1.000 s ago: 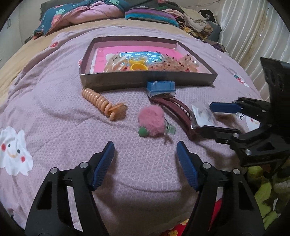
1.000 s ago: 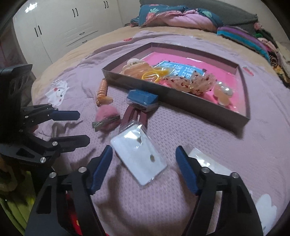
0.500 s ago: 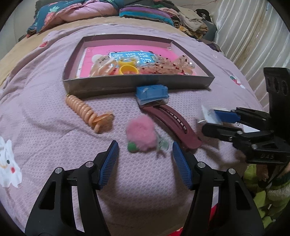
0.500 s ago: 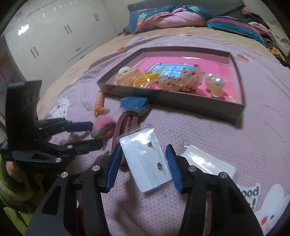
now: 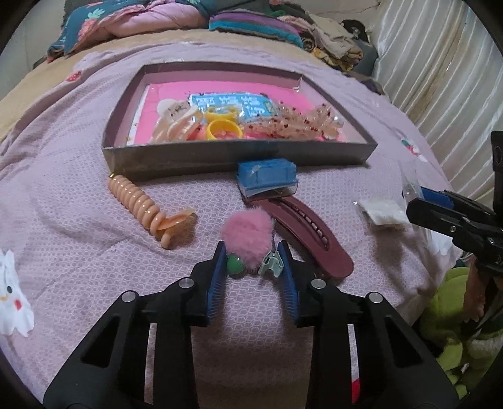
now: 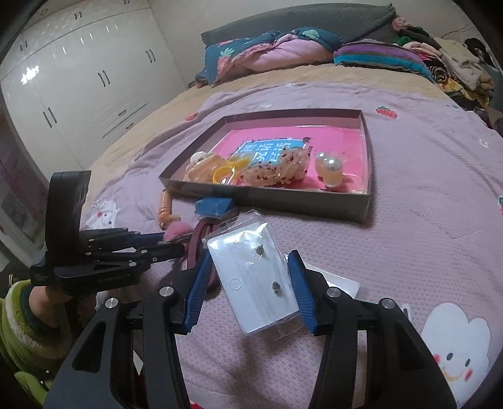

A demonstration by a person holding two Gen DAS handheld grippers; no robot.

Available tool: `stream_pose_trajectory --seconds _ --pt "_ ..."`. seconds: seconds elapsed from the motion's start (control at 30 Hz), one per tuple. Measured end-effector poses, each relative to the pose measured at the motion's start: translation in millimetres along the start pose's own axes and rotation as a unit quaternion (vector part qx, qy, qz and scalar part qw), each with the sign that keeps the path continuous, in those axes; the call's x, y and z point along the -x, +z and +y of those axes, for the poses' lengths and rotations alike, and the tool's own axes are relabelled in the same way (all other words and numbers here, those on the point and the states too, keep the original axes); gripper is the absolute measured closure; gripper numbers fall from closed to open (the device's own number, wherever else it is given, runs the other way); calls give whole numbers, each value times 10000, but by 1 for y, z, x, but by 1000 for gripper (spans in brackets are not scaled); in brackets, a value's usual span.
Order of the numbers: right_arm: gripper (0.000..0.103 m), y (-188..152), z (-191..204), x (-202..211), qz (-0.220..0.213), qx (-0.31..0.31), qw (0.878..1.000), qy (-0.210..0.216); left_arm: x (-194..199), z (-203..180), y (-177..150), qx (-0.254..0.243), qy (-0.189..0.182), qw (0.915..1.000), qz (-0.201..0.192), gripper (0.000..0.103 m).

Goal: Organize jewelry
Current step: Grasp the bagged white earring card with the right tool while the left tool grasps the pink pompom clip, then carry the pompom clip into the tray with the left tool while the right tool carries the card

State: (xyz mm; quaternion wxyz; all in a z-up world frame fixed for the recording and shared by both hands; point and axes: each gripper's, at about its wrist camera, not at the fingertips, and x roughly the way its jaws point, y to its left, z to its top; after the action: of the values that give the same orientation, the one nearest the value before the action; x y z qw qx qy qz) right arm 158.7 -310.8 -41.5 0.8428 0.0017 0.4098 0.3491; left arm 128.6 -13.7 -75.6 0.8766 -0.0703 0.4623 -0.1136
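A shallow box [image 5: 220, 160] with a pink floor lies on the purple bedspread and holds hair clips, yellow rings and beaded pieces. My left gripper [image 5: 253, 264] has its fingers closed against the sides of a pink pom-pom hair clip [image 5: 246, 234] lying on the bed. My right gripper [image 6: 251, 283] is shut on a clear packet of stud earrings [image 6: 253, 280] and holds it above the bedspread. The box also shows in the right wrist view [image 6: 273, 196].
On the bed in front of the box lie a peach spiral hair tie [image 5: 141, 206], a small blue box [image 5: 267, 176], a maroon hair clip [image 5: 309, 234] and a white packet [image 5: 382, 214]. Folded blankets [image 5: 132, 22] are piled behind. White wardrobes [image 6: 72, 88] stand at left.
My left gripper moved forward and closed on the pink pom-pom clip. My right gripper closed on the earring packet and lifted it off the bed.
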Motion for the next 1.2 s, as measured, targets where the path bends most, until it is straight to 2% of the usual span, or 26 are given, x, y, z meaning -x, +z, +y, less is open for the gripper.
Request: stream_pose_trajectory --seconds 0.7,1.2 --pt "54 10 30 14 -178 347 9992 69 64 16 14 118 191 9973 -699 79" --pt "54 47 34 22 -490 502 9975 82 86 27 46 156 312 9945 -991 79"
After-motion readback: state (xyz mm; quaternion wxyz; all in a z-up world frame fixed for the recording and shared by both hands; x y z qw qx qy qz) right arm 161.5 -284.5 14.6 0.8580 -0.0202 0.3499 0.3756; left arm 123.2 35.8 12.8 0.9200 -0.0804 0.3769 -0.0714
